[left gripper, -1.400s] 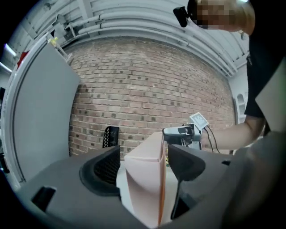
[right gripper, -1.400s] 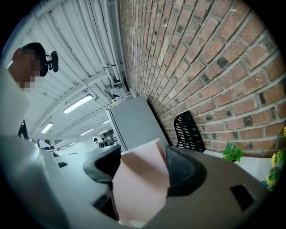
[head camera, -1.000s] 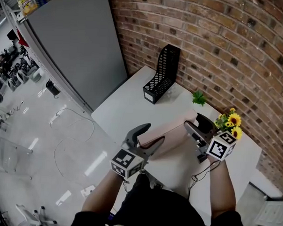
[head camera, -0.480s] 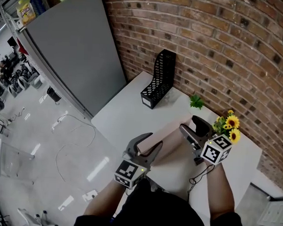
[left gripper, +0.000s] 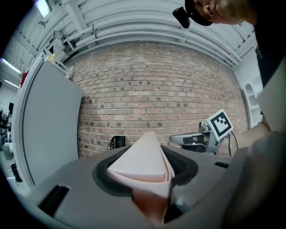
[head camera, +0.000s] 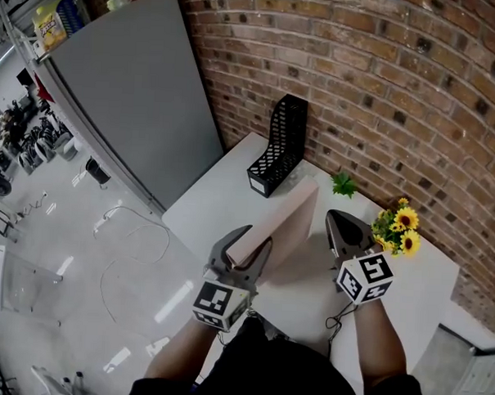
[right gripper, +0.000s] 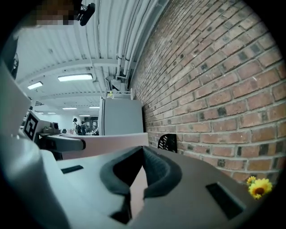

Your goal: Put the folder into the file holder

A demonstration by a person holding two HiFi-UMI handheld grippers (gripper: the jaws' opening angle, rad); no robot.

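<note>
Two grippers held the folder (head camera: 286, 220) tilted up on edge over the table (head camera: 219, 201), well short of the holder (head camera: 280, 146) at 12 o'clock against the wall (head camera: 383, 100). My left gripper (head camera: 255, 239) pinched the near corner, jaws partly closed around the thick fold. My right gripper (head camera: 332, 216), at 3 o'clock, had just snapped together on a thin pink edge. Pick-up looked done; carrying the folder over and sliding it in remained, I judged. The left gripper hid its lower edge, so I could not tell whether it cleared the table. The holder's inside was too small to read.
</note>
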